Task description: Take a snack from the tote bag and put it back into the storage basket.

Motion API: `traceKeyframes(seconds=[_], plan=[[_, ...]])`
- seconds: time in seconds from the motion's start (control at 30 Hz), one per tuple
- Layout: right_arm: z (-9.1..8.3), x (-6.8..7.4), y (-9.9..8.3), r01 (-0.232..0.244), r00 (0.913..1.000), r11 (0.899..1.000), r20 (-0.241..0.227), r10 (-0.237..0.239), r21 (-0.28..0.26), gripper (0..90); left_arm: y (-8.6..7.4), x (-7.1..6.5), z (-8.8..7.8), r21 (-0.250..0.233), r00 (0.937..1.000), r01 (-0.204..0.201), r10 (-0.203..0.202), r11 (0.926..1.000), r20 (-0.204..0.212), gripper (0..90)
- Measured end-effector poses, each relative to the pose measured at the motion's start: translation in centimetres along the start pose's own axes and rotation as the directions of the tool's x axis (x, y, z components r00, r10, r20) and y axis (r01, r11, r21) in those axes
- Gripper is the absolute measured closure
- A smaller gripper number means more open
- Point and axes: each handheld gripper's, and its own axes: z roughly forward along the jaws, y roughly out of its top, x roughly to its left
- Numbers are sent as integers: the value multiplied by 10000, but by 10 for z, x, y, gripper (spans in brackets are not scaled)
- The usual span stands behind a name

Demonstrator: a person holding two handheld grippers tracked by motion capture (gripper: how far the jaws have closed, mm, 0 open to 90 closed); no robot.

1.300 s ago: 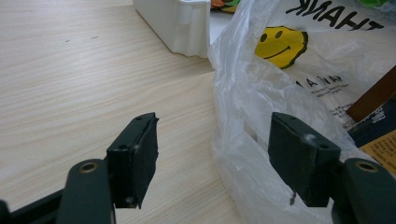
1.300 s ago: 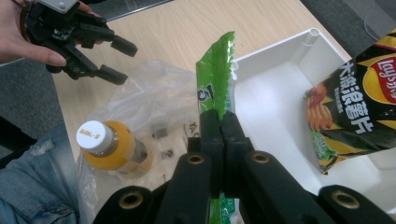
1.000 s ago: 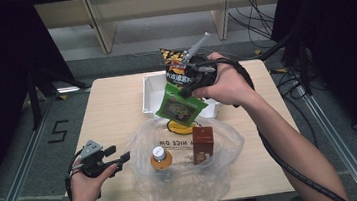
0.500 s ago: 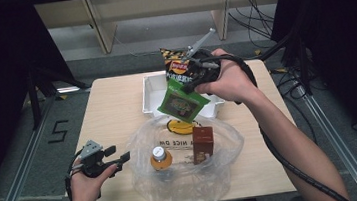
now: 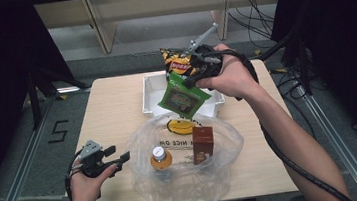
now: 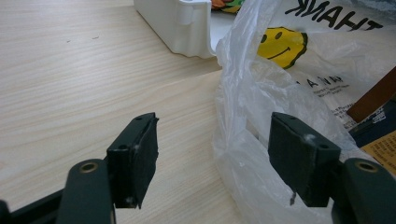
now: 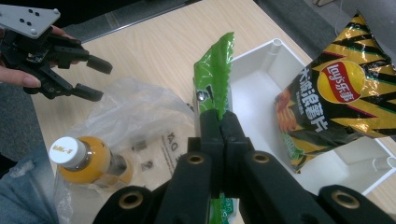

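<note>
While our right gripper [image 7: 219,122] has its jaws pressed together on the top seam of the green snack packet [image 5: 182,96], the packet hangs below and ahead of the jaws, tilted, with its long axis running down and away from the pinch toward the open plastic bag [image 5: 187,180]. In the high view the packet's lower corner sits just above the far lip of the bag, so we judge that the coming move is a short drop forward and down into that opening. Just beside the jaws, on the far side, the black and yellow Lay's chip bag [image 7: 334,93] stands in the white tray [image 5: 149,94]. Farther out, inside the plastic bag, we see the orange juice bottle [image 5: 160,158] with its white cap and the brown carton [image 5: 202,144], both upright.

Our right hand [image 5: 229,72] is raised over the tray's near edge, wrist bent so the gripper points down toward the bag, and it is clearly the nearer hand to the packet.

Our left gripper [image 5: 112,160] rests low at the near left of the table [image 5: 112,107], jaws spread and holding nothing; in the left gripper view a fold of the bag's rim lies between its pads [image 6: 137,156] without being pinched.
</note>
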Motion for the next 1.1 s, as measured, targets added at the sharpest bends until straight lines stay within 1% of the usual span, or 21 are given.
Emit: traceKeyframes(seconds=[0.03, 0.07, 0.1, 0.13, 0.23, 0.3, 0.37, 0.4, 0.43, 0.47, 0.53, 0.63, 0.73, 0.77, 0.8, 0.83, 0.9, 0.93, 0.97, 1.07, 1.1], plan=[[0, 0, 0, -57, 9999, 10000, -104, 57, 38, 900, 0, 0, 0, -7, 10000, 58, -58, 10000, -3, 328], [0, -1, 0, -84, 10000, 10000, -46, 84, -5, 900, 0, 0, 0, -1, 10000, 45, -45, 10000, -4, 329], [0, 0, 0, -265, 9996, 9996, -126, 266, 63, 900, 0, 0, 0, -2, 10000, 55, -55, 10000, -2, 328], [0, -1, 0, -342, 9994, 9994, 1, 342, -40, 900, 0, 0, 0, -4, 10000, 52, -52, 10000, -8, 328], [1, -5, 0, -106, 9999, 9999, 23, 106, -92, 900, 0, 0, 0, -4, 10000, 39, -39, 10000, -16, 328], [0, -6, 0, -389, 9992, 9992, 32, 389, -24, 900, 0, 0, 0, 5, 10000, 43, -43, 10000, -16, 328], [1, -9, -1, -236, 9997, 9997, 69, 237, -103, 900, 0, 0, 0, 6, 10000, 43, -43, 10000, -12, 329], [1, -8, -1, -540, 9985, 9985, 14, 540, -2, 900, 0, 0, 0, 5, 10000, 64, -64, 10000, -38, 328], [1, -10, -1, -358, 9994, 9993, 0, 358, -88, 900, 0, 0, 0, 11, 10000, -17, 17, 10000, -17, 329], [2, -11, -1, -338, 9994, 9994, -2, 338, -119, 900, 0, 0, 0, 8, 10000, -25, 25, 10000, -13, 328], [1, -10, -1, -571, 9984, 9983, 57, 571, -117, 900, 0, 0, 0, 14, 10000, -23, 23, 10000, -8, 328], [1, -12, -1, -376, 9993, 9990, 74, 378, -241, 900, 0, 0, 0, 5, 10000, 35, -35, 10000, -8, 328], [0, -11, 0, -549, 9985, 9983, 72, 550, -172, 900, 0, 0, 0, 4, 10000, 44, -44, 10000, -18, 328], [-1, -10, 0, -721, 9973, 9974, 97, 722, -94, 900, 0, 0, -1, 6, 10000, 41, -41, 10000, -31, 328], [0, -12, 0, -501, 9987, 9983, 59, 503, -311, 900, 0, 0, -1, 8, 10000, -43, 43, 10000, -10, 328], [-1, -12, 1, -475, 9988, 9985, 60, 477, -269, 900, 0, 0, -1, 3, 10000, -27, 27, 10000, -12, 328], [-1, -13, 1, -526, 9985, 9981, 117, 530, -309, 900, 0, 0, -1, -10, 10000, -35, 35, 10000, 2, 328], [-2, -12, 1, -673, 9977, 9973, 108, 676, -279, 900, 0, 0, 0, -12, 10000, -12, 12, 10000, 13, 328], [-1, -13, 1, -564, 9983, 9976, 152, 570, -402, 900, 0, 0, 0, -9, 10000, 15, -15, 10000, -5, 328], [-4, -13, 3, -478, 9988, 9980, 35, 480, -416, 900, 0, 0, 0, -14, 10000, 65, -65, 10000, -16, 328], [-5, -12, 3, -594, 9982, 9973, 79, 598, -440, 900, 0, 0, 0, 3, 10000, 26, -26, 10000, -39, 328]])
